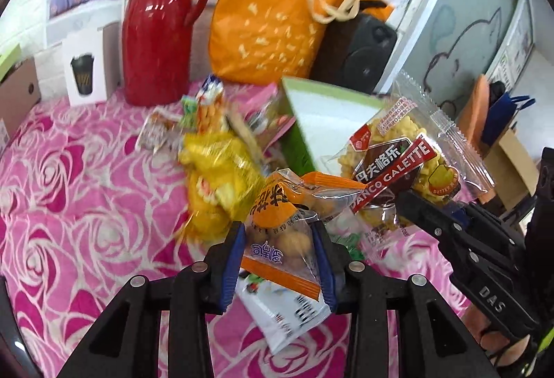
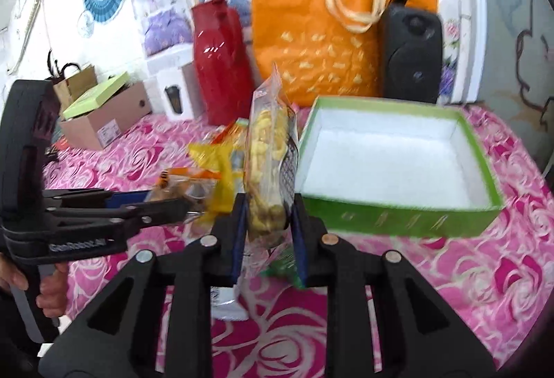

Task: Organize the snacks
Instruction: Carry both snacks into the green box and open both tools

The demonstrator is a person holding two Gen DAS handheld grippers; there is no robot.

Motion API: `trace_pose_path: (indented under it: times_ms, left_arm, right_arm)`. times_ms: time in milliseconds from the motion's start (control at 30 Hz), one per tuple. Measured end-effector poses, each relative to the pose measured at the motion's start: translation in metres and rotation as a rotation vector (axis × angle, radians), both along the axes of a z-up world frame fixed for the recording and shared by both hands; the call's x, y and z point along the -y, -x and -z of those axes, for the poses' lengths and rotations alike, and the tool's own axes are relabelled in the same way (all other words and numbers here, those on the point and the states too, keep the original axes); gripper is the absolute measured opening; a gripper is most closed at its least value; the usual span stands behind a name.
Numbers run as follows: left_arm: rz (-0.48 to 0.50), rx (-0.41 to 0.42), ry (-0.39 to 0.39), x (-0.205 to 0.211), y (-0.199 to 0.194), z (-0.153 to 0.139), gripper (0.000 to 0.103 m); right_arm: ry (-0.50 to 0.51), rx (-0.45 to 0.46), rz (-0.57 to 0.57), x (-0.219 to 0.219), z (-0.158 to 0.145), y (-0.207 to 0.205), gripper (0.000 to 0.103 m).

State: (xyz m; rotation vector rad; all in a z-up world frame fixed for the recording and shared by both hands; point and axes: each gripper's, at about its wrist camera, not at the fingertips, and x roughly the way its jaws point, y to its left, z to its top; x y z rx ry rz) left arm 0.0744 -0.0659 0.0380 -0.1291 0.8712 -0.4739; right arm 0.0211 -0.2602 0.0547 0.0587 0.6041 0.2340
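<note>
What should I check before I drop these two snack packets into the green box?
1. Left tongs shut on the orange packet: ok.
2. Right tongs shut on the clear galette packet: ok.
3. Green box open, nothing seen inside it: ok.
4. Galette packet over the box: not ok, it hangs beside the box's left wall in the right wrist view.
5. Orange packet over the box: not ok, it sits above the loose snack pile.
6. Packets free of the pile underneath: cannot tell, a white packet lies right under the left tongs.
</note>
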Motion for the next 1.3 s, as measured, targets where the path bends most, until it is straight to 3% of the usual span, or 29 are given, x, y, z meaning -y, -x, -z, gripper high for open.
trace_pose_path:
  times_ms: [167, 333, 633, 767, 933, 967, 1000, 1033, 1067, 1133, 1200, 1300]
  left_arm:
    - [0.008, 0.041, 0.034, 0.026, -0.027, -0.023, 0.039]
    - [0.051, 0.034, 0.052, 0.064, -0.063, -0.028, 0.039]
    - [0.104, -0.044, -0.004, 0.125, -0.109, 0.010, 0.039]
    - [0.104, -0.074, -0.024, 0.134, -0.120, 0.025, 0.039]
    - [0.093, -0.064, -0.034, 0.137, -0.126, 0.034, 0.043]
    - [0.093, -0.052, -0.017, 0.133, -0.126, 0.033, 0.046]
    - [0.095, -0.050, -0.003, 0.131, -0.126, 0.032, 0.062]
    - [0.095, -0.055, 0.013, 0.128, -0.127, 0.031, 0.073]
    - [0.114, -0.063, 0.041, 0.125, -0.126, 0.029, 0.076]
    - [0.127, -0.054, 0.020, 0.126, -0.123, 0.025, 0.087]
    - [0.087, 0.005, -0.067, 0.125, -0.115, 0.018, 0.089]
    - [0.088, 0.050, -0.072, 0.121, -0.105, 0.010, 0.089]
  right_arm:
    - [0.015, 0.033, 0.144, 0.040, -0.009, -0.009, 0.026]
    - [0.017, 0.004, 0.241, 0.074, 0.003, -0.027, 0.026]
    - [-0.017, -0.019, 0.315, 0.112, 0.028, -0.060, 0.026]
    - [-0.053, -0.049, 0.317, 0.122, 0.038, -0.075, 0.026]
    - [-0.018, -0.097, 0.284, 0.116, 0.054, -0.090, 0.028]
    - [-0.006, -0.094, 0.266, 0.112, 0.055, -0.090, 0.037]
    - [0.006, -0.089, 0.259, 0.110, 0.055, -0.090, 0.062]
    - [0.026, -0.073, 0.253, 0.107, 0.054, -0.088, 0.077]
    - [0.037, -0.058, 0.248, 0.105, 0.053, -0.085, 0.094]
    - [0.059, -0.025, 0.231, 0.101, 0.049, -0.080, 0.094]
    - [0.070, -0.033, 0.246, 0.101, 0.048, -0.078, 0.094]
    - [0.038, -0.056, 0.260, 0.105, 0.049, -0.076, 0.097]
